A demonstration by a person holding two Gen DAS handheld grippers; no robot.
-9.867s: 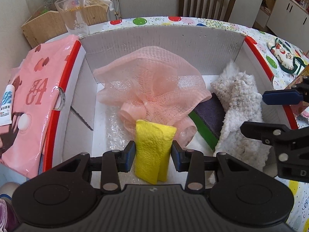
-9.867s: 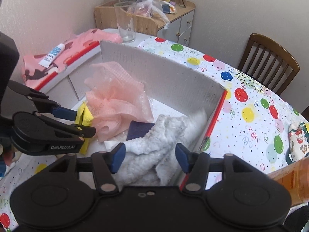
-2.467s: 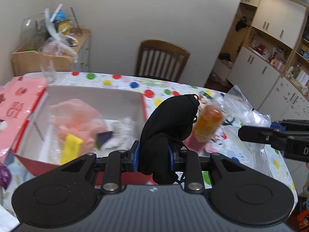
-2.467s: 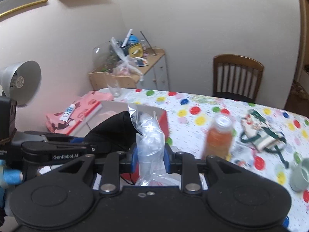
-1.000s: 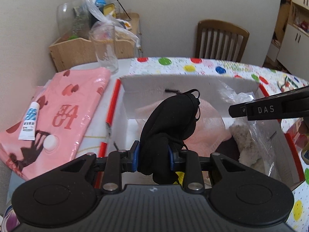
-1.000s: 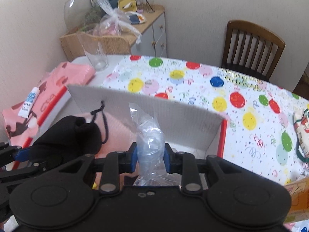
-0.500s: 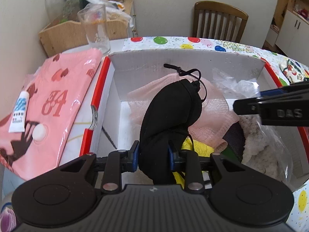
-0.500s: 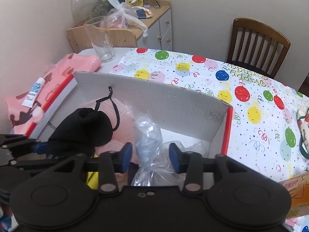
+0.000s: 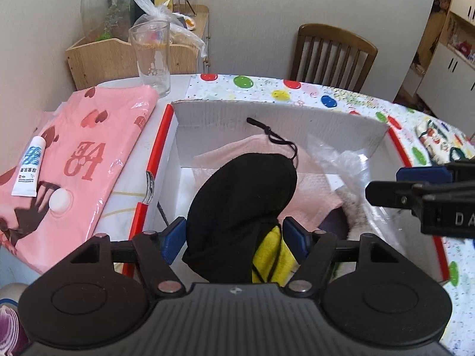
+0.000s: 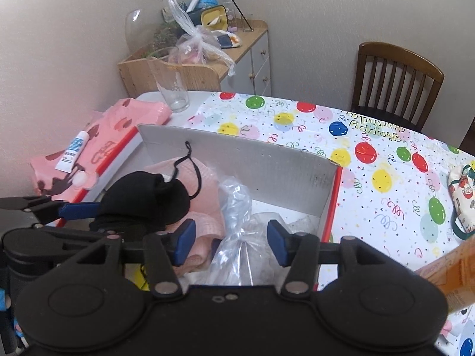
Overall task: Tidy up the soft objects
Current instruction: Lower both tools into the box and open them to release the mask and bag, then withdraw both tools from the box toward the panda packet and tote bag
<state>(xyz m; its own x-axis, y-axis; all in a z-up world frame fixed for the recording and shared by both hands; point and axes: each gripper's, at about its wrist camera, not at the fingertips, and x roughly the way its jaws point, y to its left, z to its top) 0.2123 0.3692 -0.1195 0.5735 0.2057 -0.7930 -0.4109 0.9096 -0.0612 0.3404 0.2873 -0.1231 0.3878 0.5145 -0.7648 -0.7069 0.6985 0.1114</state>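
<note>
Balloon-patterned cloth covers the worktop point(image 10: 386, 195), where a white cardboard box point(image 9: 297, 118) with red edges sits beside a pink bag point(image 9: 89, 154). My left hand-held gripper point(image 9: 234, 240) hangs over the box, its jaws opening around a black fabric pouch point(image 9: 237, 204); the blue pads stand just clear of it on both sides. Below lie a yellow cloth point(image 9: 270, 255) and pink mesh point(image 9: 308, 190). My right hand-held gripper point(image 10: 228, 241) is also opening, with a clear plastic bag point(image 10: 237, 237) between its pads, untouched, resting inside the box near the far right corner.
</note>
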